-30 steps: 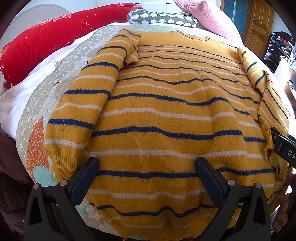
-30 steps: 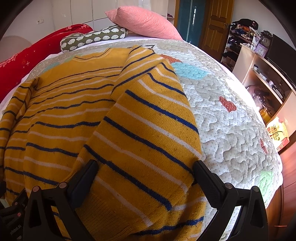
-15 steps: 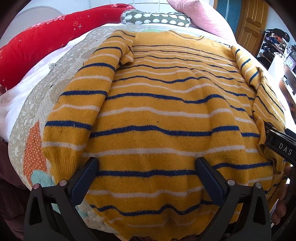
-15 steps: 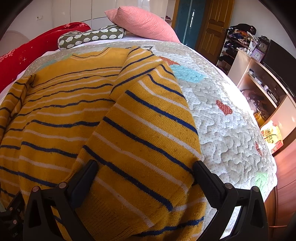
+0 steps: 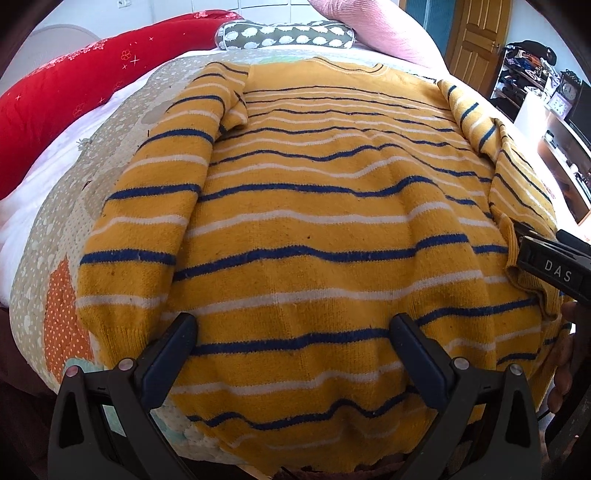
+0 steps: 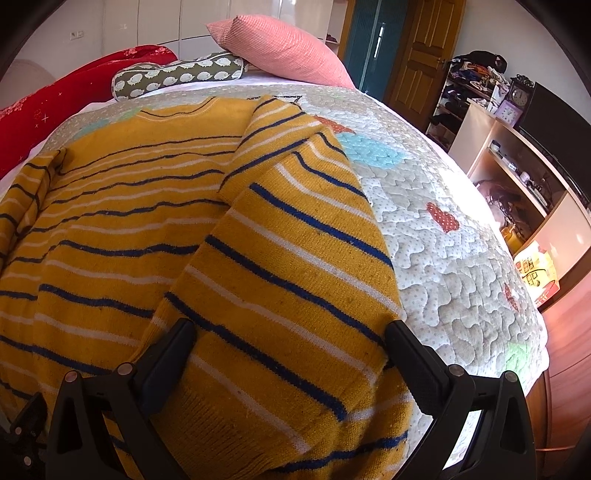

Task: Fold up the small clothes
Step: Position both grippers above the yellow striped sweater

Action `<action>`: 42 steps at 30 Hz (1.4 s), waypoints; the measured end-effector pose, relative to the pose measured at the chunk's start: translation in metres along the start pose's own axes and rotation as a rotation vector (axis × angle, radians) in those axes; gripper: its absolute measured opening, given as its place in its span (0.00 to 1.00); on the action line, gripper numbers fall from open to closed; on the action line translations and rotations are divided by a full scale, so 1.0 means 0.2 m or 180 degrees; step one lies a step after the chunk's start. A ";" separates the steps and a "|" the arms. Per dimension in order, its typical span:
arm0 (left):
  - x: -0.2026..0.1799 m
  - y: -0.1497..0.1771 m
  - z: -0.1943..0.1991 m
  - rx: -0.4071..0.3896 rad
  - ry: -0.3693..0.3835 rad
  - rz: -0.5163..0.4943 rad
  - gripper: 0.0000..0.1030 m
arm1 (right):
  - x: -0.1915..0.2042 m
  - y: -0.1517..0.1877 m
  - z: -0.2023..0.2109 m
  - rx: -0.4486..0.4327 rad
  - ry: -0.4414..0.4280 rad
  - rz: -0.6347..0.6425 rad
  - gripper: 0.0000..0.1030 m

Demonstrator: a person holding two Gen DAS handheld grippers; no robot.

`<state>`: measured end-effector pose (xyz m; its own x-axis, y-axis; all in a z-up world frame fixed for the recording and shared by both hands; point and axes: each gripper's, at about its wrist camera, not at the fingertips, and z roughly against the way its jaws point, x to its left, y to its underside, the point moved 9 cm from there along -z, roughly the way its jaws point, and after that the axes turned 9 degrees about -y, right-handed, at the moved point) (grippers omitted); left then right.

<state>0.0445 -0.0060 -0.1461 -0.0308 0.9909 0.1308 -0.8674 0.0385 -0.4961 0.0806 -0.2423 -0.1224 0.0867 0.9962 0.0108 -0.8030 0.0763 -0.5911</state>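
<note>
The yellow striped sweater [image 5: 314,236] lies spread on the quilted bedspread [image 6: 454,266] of the bed, neckline toward the pillows, hem hanging a little over the near edge. Its left sleeve [image 5: 147,221] is laid along the body's side, and its right sleeve [image 6: 295,280] is folded in along the other edge, cuff nearest the right wrist camera.

The left gripper [image 5: 295,354] hovers above the hem with its fingers spread wide, holding nothing. The right gripper [image 6: 291,354] hangs over the right sleeve's cuff, fingers likewise spread; whether they touch the knit I cannot tell.

Likely risks from here:
- The knit is thick and soft, so a pinch at the cuff may take only the top layer, and the sleeve would slide off when lifted across.
- Closing too deep could catch the bedspread with the sweater and drag it along, rumpling the fold.
- The hem overhangs the bed edge; a pull toward the person could draw the whole garment off.
- The body carries ripples across the middle, and folding over them would lock in creases.
- The grippers stand close at the right side, so a crossing move could knock one against the other.

The pink pillow [image 6: 280,51], patterned bolster [image 5: 284,33] and red quilt [image 5: 85,85] lie well apart from the work.
</note>
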 end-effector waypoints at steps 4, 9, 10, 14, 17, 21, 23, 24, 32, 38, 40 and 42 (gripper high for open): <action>-0.01 -0.01 0.00 -0.0001 -0.0041 0.0005 1.00 | 0.01 0.00 -0.01 -0.0003 -0.0049 0.0106 0.99; -0.01 -0.01 0.00 0.0022 -0.0105 -0.0014 1.00 | 0.02 -0.03 -0.03 0.0084 -0.0225 0.0272 0.99; -0.01 0.00 0.00 0.0034 -0.0106 -0.0007 1.00 | 0.02 -0.03 -0.04 0.0083 -0.0263 0.0321 0.99; -0.02 0.01 0.01 0.0049 -0.0170 -0.0014 1.00 | 0.02 -0.03 -0.04 0.0015 -0.0415 0.0390 0.99; -0.02 0.02 0.01 0.0079 -0.0259 0.0002 1.00 | 0.02 -0.03 -0.04 -0.0044 -0.0501 0.0365 0.99; -0.03 0.01 0.00 0.0171 -0.0337 0.0029 1.00 | 0.03 -0.04 -0.05 0.0012 -0.0575 0.0433 0.99; -0.03 0.01 0.00 0.0189 -0.0354 0.0068 1.00 | 0.04 -0.04 -0.05 0.0023 -0.0638 0.0475 0.99; -0.02 0.01 0.00 0.0190 -0.0361 0.0084 1.00 | 0.04 -0.04 -0.05 0.0017 -0.0663 0.0484 0.99; -0.02 0.02 0.00 0.0216 -0.0364 0.0166 1.00 | 0.03 -0.02 -0.03 -0.0069 -0.0666 0.0444 0.99; -0.01 0.04 0.01 0.0180 -0.0359 0.0183 1.00 | 0.03 -0.01 -0.03 -0.0089 -0.0593 0.0382 0.99; -0.01 0.04 0.01 0.0165 -0.0347 0.0185 1.00 | 0.04 -0.02 -0.04 -0.0015 -0.0569 0.0395 0.99; -0.01 0.05 0.01 0.0143 -0.0335 0.0184 1.00 | 0.05 -0.04 -0.05 0.0053 -0.0536 0.0404 0.99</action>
<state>0.0347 -0.0083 -0.1495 -0.1313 0.9722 0.1938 -0.8840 -0.0264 -0.4667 0.0937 -0.2334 -0.1269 -0.1144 0.9908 0.0727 -0.8110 -0.0509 -0.5829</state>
